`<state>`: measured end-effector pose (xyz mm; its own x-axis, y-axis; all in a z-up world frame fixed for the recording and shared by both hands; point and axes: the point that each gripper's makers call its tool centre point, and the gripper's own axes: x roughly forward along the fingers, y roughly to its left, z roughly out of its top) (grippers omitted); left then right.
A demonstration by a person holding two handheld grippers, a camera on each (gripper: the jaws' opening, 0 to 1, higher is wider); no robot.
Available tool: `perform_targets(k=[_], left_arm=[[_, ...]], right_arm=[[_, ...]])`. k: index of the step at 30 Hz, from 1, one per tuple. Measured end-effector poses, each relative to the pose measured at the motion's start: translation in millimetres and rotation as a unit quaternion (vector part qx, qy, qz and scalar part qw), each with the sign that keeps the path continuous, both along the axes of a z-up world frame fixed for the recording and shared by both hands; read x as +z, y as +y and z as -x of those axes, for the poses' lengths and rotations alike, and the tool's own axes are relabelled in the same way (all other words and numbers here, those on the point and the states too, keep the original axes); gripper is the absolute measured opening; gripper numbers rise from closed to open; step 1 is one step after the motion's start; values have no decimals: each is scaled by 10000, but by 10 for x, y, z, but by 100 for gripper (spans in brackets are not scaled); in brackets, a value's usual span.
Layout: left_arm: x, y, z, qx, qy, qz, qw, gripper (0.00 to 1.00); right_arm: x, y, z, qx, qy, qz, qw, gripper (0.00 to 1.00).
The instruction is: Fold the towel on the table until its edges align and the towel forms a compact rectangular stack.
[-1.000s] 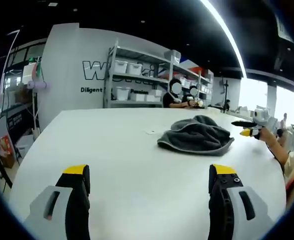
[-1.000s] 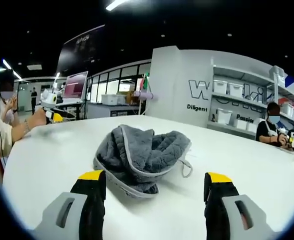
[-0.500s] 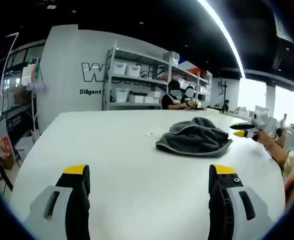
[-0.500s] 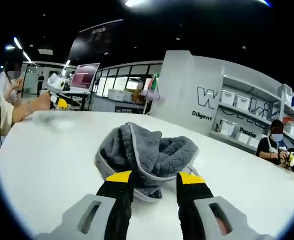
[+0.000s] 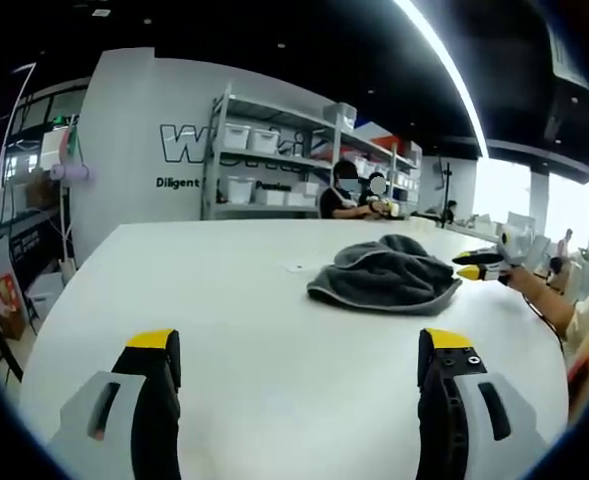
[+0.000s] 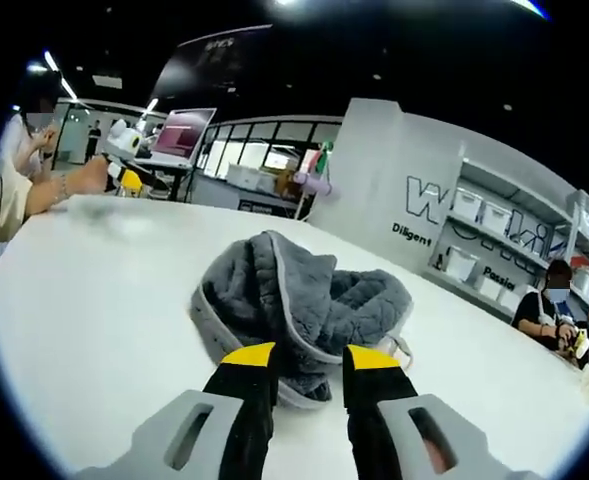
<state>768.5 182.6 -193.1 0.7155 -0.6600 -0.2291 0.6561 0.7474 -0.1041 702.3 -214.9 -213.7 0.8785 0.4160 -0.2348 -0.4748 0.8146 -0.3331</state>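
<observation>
One grey towel [image 6: 299, 305] sits crumpled in a loose heap on the white table [image 6: 94, 300], light piping along its edges, not folded at all. In the left gripper view the same towel [image 5: 386, 275] lies right of centre, well out from the near edge.

Right gripper [image 6: 309, 357]: yellow-tipped jaws drawn in to a narrow gap, tips right at the near edge of the heap. Can't tell whether they pinch fabric or just sit in front of it. In the left gripper view the right gripper [image 5: 477, 265] shows at the towel's right side, held in a hand [image 5: 527, 285].

Left gripper [image 5: 299, 345]: jaws spread wide, nothing between them, over bare table, well apart from the towel. From the right gripper view the left gripper [image 6: 126, 180] is at far left beyond the table edge.

Background: metal shelving [image 5: 274, 160] with white bins against a grey wall with lettering [image 5: 189, 145]; seated people [image 5: 349, 195] past the far end of the table. A monitor [image 6: 182, 135] stands on a desk behind.
</observation>
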Motion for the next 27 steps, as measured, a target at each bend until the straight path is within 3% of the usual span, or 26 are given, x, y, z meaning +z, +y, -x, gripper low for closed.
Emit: perform_targets(k=[8, 18, 27], left_arm=[[11, 2, 2, 7, -18, -44, 10000, 97], [6, -11, 4, -9, 2, -67, 10000, 97], [-3, -3, -20, 3, 16, -86, 10000, 96]], right_arm=[[-39, 10, -39, -21, -20, 172, 9998, 19], [-93, 32, -74, 75, -76, 554, 9984, 6], [26, 39, -58, 6, -306, 578, 9979, 4]])
